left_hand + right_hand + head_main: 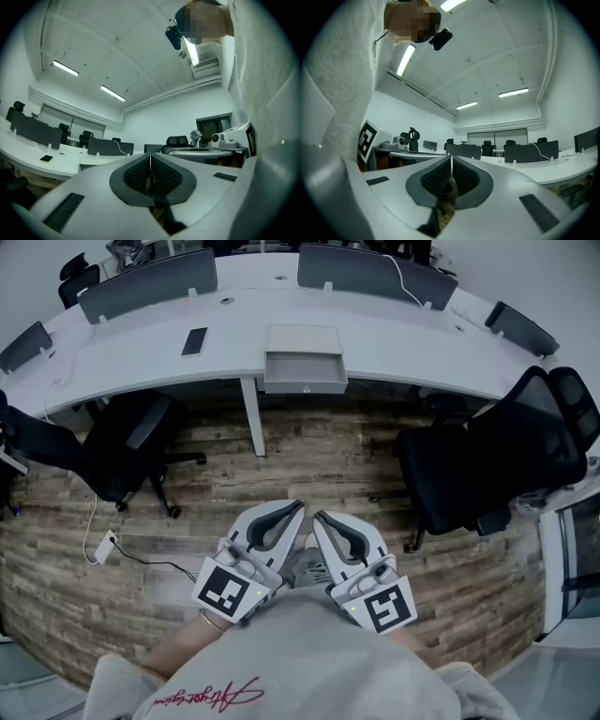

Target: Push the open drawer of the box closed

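You're holding the left gripper (pixel 292 510) and right gripper (pixel 322 517) at your waist, jaws pressed together, empty. The box (pixel 302 337) is sitting at the desk's (pixel 403 341) front edge, well away, its drawer (pixel 305 372) sticking out. Approach not begun; step up, then push the drawer front.

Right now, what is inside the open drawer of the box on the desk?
The drawer shows only a bare grey floor; nothing lies in the visible part. Any part of it lying under the box is covered.

Bright ceiling strip lights (pixel 513 93); fisheye edges; sharp.
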`<state>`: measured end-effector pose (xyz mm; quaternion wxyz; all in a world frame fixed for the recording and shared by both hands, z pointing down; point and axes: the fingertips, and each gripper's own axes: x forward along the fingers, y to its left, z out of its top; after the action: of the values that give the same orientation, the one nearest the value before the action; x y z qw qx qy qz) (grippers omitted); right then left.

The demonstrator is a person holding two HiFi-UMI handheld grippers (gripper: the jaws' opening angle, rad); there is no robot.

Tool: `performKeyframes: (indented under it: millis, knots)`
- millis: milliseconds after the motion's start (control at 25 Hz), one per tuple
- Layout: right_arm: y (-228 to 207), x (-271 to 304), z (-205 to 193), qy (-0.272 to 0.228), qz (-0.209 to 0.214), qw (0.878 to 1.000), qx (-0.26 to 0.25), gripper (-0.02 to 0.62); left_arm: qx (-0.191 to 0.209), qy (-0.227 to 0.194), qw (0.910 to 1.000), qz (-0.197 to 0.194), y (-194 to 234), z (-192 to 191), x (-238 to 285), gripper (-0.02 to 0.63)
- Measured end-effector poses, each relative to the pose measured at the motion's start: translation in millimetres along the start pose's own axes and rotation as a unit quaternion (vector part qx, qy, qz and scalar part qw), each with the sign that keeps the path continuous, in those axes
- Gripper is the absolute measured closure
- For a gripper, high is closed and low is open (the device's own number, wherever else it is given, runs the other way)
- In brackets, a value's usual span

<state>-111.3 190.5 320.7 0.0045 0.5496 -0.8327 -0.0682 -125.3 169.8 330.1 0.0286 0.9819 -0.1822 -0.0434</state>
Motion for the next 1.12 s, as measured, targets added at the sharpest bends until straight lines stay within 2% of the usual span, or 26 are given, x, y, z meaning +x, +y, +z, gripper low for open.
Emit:
performKeyframes:
  millis: [400, 720, 960, 1120]
  knots:
    - [-4, 4, 1, -0.002, -0.011, 1.000, 0.016, 0.571, -0.007, 0.005, 1.0000, -0.002, 6, -2, 0, 0.588]
    - [-14, 16, -7, 0.006, -0.001, 1.000, 0.024, 0.571, -0.011, 0.006, 0.9999, 0.004, 19, -5, 12, 0.588]
    - [-40, 27, -22, 0.015, -0.005, 0.999, 0.028, 0.571, -0.016, 0.009, 0.9998, 0.007, 35, -12, 37, 0.588]
    - [-78, 43, -28, 0.014, -0.012, 1.000, 0.024, 0.571, -0.016, 0.005, 0.9997, 0.018, 58, -13, 67, 0.588]
